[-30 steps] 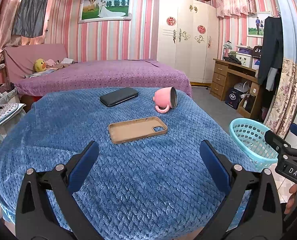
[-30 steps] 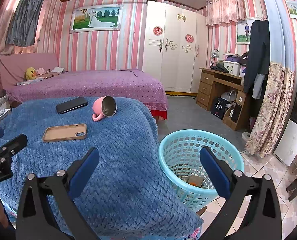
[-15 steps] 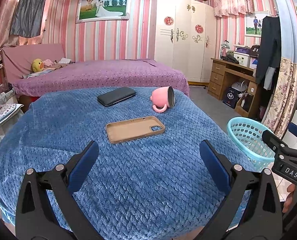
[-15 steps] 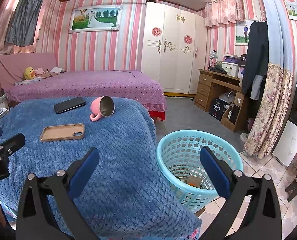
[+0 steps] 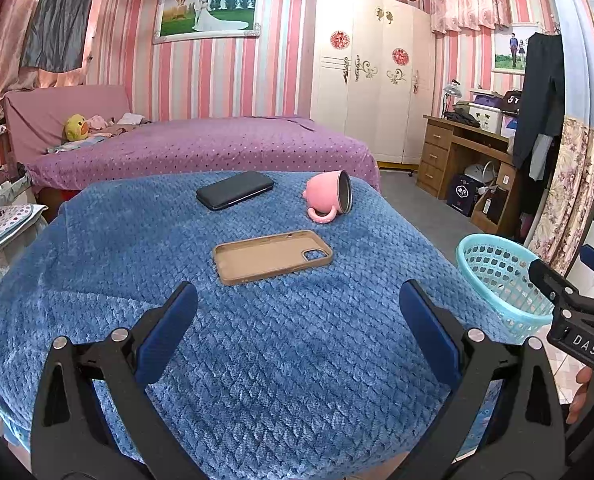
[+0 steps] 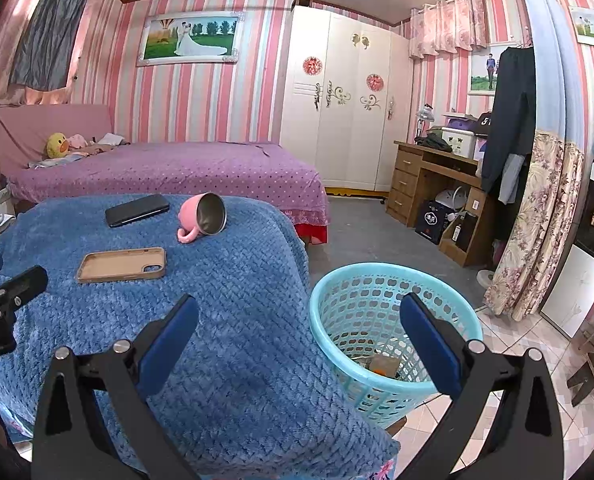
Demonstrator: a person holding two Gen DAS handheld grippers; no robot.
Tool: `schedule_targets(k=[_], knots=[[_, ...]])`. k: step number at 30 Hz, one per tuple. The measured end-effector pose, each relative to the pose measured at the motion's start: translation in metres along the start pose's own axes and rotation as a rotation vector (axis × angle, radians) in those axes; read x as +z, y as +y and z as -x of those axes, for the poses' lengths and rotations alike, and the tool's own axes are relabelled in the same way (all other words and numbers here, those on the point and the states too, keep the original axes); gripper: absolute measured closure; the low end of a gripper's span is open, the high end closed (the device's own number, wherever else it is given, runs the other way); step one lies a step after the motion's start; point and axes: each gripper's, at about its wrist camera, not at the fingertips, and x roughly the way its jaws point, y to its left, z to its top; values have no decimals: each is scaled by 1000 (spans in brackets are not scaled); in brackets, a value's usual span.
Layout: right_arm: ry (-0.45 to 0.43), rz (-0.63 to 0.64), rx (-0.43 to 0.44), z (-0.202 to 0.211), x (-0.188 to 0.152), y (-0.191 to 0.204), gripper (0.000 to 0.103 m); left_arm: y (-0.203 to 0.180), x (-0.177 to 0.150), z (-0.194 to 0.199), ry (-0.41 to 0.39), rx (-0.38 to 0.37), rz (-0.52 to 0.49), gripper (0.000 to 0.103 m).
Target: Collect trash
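Note:
A light blue mesh trash basket (image 6: 393,320) stands on the floor right of the blue blanket-covered table (image 5: 257,340); some scraps lie at its bottom (image 6: 383,364). In the left wrist view the basket (image 5: 497,280) shows at the right edge. My left gripper (image 5: 297,332) hovers open over the near part of the blanket, empty. My right gripper (image 6: 297,340) is open and empty, straddling the table's right edge and the basket. On the blanket lie a tan phone case (image 5: 271,256), a black phone (image 5: 235,195) and a tipped pink mug (image 5: 329,198).
A purple bed (image 5: 201,148) lies behind the table. A wooden desk (image 6: 437,184) with bags under it stands at the right, past grey floor. A floral curtain (image 6: 537,220) and a small stool (image 6: 593,372) are near the basket.
Both views have drifted slightly; the table objects shifted a little left in frame. Both grippers stay open and empty.

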Motion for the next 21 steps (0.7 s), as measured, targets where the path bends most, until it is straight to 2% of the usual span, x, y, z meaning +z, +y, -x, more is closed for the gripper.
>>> schedule_targets(k=[21], knots=[[-2, 7, -12, 0, 2, 1, 5, 4, 1, 1, 1, -10, 14, 5]])
